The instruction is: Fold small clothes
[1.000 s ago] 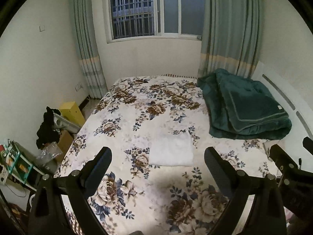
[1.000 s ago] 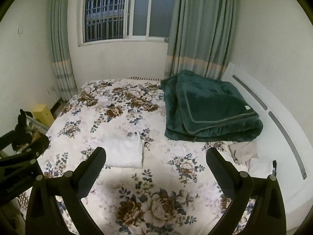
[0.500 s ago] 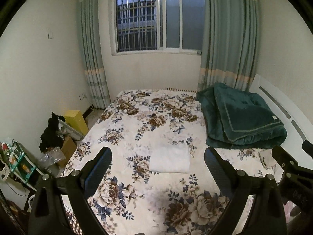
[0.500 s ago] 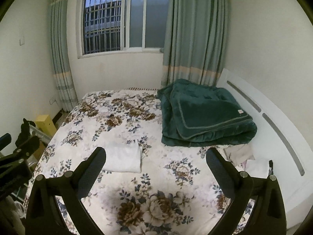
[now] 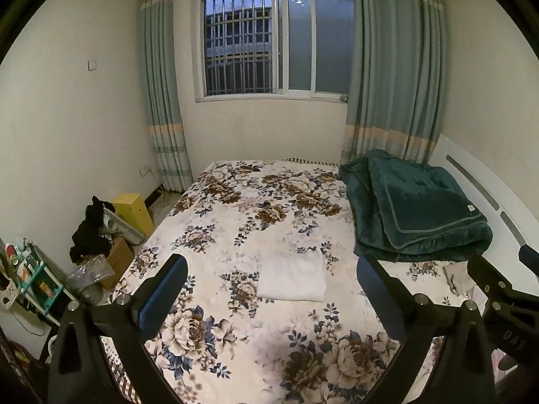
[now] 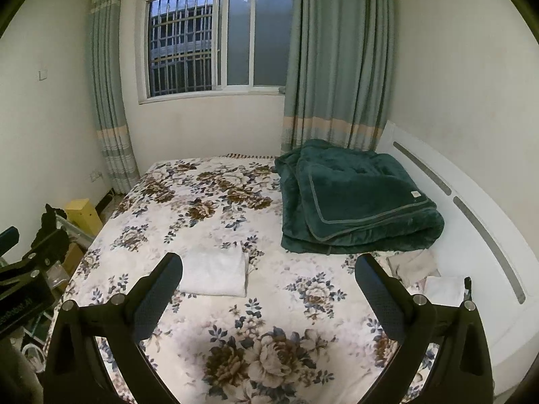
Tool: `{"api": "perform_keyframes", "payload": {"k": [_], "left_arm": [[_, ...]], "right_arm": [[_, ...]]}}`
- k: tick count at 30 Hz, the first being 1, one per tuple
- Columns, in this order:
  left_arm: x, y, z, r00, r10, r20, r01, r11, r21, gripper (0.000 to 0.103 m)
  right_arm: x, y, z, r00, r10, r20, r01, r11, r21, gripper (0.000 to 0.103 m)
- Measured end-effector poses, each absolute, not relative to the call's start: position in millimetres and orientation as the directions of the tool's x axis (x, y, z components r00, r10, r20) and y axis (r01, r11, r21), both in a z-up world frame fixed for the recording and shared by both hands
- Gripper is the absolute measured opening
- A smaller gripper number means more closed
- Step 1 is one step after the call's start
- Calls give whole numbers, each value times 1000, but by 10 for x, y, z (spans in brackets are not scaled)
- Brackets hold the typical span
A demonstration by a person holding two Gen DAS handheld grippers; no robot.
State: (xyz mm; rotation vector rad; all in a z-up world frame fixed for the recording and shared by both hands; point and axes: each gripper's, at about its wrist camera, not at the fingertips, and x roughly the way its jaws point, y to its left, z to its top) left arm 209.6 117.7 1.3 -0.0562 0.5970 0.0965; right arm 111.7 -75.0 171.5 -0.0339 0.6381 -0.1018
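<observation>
1. Floral bedspread (image 5: 269, 208) covers a bed that fills the room below a barred window (image 5: 276, 43) hung with grey-green curtains (image 6: 337, 60).
2. Nearest, the left gripper (image 5: 271, 277) hangs above the bed with its jaws spread wide and nothing between them.
3. At its 3 o'clock, the right gripper (image 6: 268, 276) is likewise wide apart and holding nothing.
4. Beyond the fingertips, at 12 o'clock from the left gripper, a folded white garment (image 5: 292, 277) lies flat on the bedspread.
5. Crumpled pale clothes (image 6: 412, 264) sit at 3 o'clock, by the white headboard (image 6: 478, 202).
6. Farther, at 1 o'clock, a folded green blanket (image 6: 353, 198) rests near the headboard.
7. Yellow box (image 5: 133, 212) and clutter stand on the floor at 9 o'clock.
</observation>
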Motion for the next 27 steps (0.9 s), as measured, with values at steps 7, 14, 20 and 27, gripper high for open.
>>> {"api": "perform_keyframes", "payload": {"k": [7,14,20,27], "left_arm": [[2048,1154,21,824,69,-562,-99,995,-23,103],[2040,1139,19,824,67,-563,-99,995,-27,103],[2019,1132,52,825,70,-561,-99,995,-21,103],[2016,1116,76,825,68,-562,-96,995,-20,103]], "right_arm": [[1081,-734,1705,793,-96,-601,75,995,-61,103],[1072,-743,1664,780,-76,-621,58,997,-50,103],[1152,-753,1687,779,-67,-623,47,998,-49,103],[1156,-737,1690,781,-59,-622,39,998,-45,103]]}}
